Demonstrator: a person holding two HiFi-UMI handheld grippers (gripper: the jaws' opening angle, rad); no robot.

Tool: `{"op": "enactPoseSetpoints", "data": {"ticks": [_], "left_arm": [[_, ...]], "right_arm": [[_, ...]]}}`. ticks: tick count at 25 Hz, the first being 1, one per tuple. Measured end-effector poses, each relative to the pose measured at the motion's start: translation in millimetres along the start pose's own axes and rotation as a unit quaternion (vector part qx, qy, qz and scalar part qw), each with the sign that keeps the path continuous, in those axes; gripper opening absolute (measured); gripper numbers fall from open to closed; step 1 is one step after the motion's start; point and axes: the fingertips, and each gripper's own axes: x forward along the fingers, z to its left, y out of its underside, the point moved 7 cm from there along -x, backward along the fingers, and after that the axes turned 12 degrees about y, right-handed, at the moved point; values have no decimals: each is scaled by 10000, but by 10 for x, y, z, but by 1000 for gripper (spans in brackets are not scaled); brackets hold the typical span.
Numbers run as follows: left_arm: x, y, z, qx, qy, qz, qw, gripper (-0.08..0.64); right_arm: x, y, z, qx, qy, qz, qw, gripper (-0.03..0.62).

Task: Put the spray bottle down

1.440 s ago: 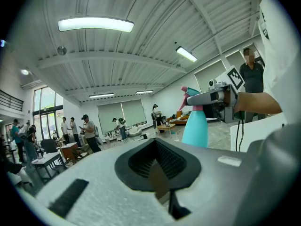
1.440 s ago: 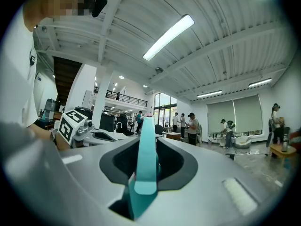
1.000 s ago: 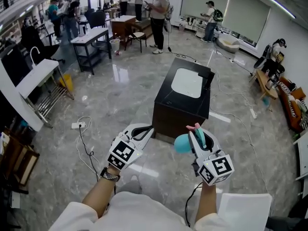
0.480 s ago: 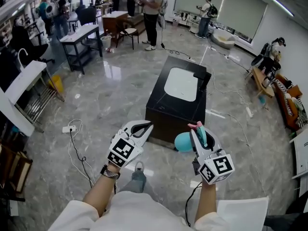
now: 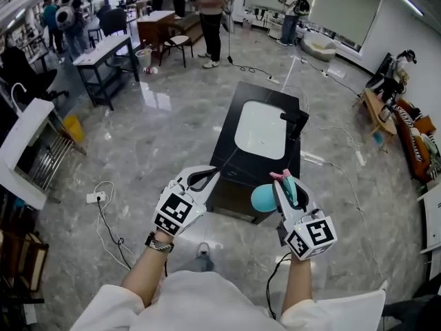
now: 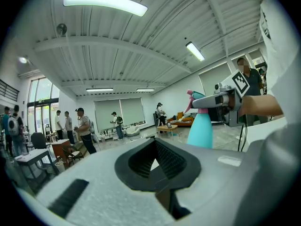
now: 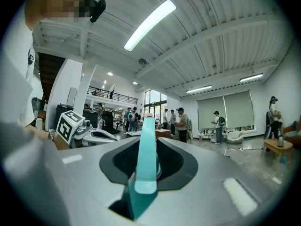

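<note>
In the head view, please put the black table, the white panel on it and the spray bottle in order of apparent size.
1. black table
2. white panel
3. spray bottle; it is nearer the camera, so real size is unsure.

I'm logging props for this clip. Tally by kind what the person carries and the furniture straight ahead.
Grippers: 2 (left gripper, right gripper)
Spray bottle: 1
Black table: 1
Total: 4
</note>
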Motion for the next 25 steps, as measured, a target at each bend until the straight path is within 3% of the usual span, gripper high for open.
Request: {"op": "enactPoseSetpoints", "data": {"ticks": [11, 17, 25], "left_arm": [[476, 235, 999, -186, 134, -34, 9997, 5], [665, 383, 1422, -246, 296, 17, 9993, 5], [763, 487, 1838, -438, 189, -34, 9989, 5]], "right_arm": [[1106, 81, -223, 41, 104, 105, 9999, 100], [1642, 130, -275, 124, 196, 119, 9997, 100], [2161, 182, -299, 84, 76, 166, 9998, 100]]}}
